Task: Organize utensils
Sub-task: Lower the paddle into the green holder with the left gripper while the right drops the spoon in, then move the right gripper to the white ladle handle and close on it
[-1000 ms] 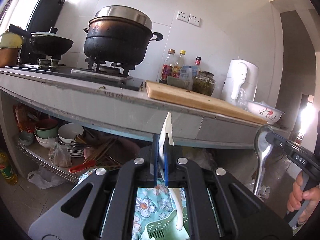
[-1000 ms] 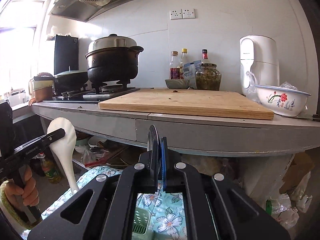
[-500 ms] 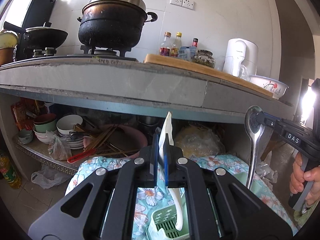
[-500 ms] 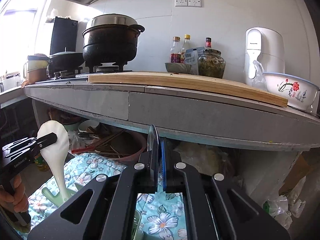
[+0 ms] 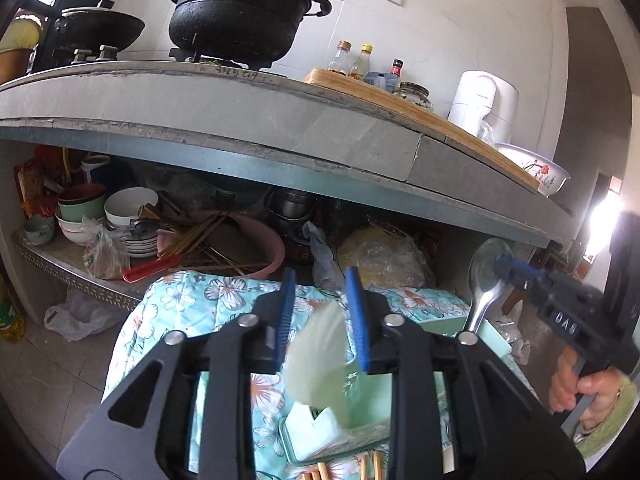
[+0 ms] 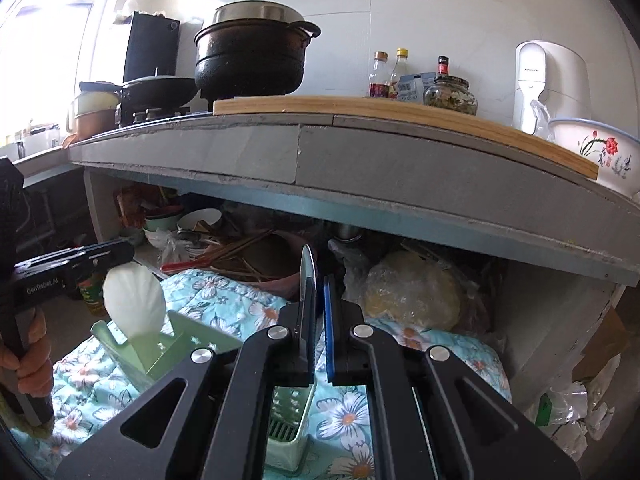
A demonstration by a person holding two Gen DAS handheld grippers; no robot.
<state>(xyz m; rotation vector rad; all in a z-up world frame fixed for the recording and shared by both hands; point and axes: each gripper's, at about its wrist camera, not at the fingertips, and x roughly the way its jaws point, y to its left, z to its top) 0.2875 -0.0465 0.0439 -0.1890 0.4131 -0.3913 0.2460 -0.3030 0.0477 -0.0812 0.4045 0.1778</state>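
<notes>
Over the green utensil caddy (image 6: 188, 344), the left gripper (image 5: 322, 316) stands wide open around the white ladle (image 5: 316, 360), which looks light and slick. The right gripper (image 6: 318, 320) pinches a stiff, slippery steel spoon (image 5: 486, 276) by its bowl, above the caddy.

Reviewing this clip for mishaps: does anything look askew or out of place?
Nothing looks spilled or damaged. The white spoon stands in the green caddy, between the open left gripper fingers; the right gripper holds the metal spoon.
</notes>
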